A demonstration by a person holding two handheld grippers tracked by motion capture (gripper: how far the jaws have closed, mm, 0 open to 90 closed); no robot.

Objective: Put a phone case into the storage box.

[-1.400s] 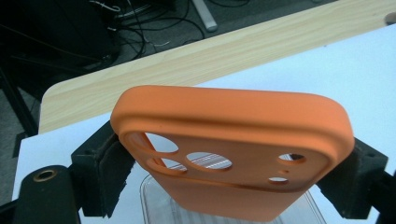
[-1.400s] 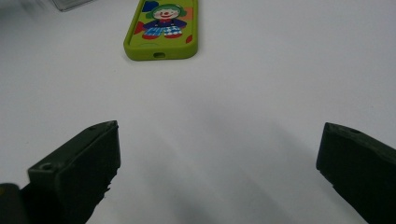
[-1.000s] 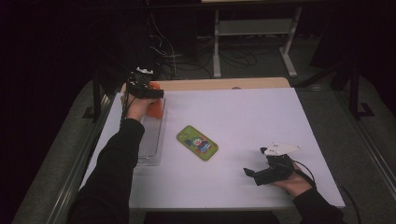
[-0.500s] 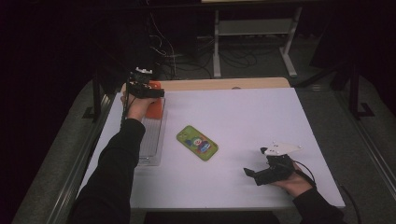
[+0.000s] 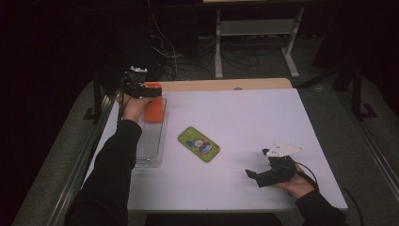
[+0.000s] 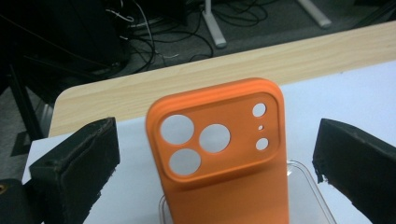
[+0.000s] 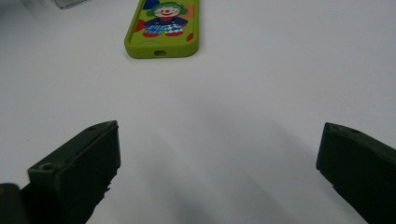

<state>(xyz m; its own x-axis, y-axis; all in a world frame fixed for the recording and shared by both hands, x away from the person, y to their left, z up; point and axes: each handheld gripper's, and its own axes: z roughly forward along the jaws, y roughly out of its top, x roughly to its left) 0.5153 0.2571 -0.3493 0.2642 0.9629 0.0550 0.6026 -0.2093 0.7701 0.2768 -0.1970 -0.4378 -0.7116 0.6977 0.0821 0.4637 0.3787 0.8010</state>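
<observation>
White table (image 5: pixel 263 117): clear rack (image 5: pixel 151 143) lies along its 9 o'clock edge. Orange phone case (image 5: pixel 153 109) stands upright in the rack's far end, at about 10 o'clock on the table, camera cut-outs facing the left gripper (image 5: pixel 149 92). That gripper's jaws have just been opening; they now stand spread wide either side of the case, not touching it. Green clown-print case (image 5: pixel 198 144) lies flat near centre. Right gripper (image 5: pixel 251 176) rests at 5 o'clock, jaws spread, nothing between them.
</observation>
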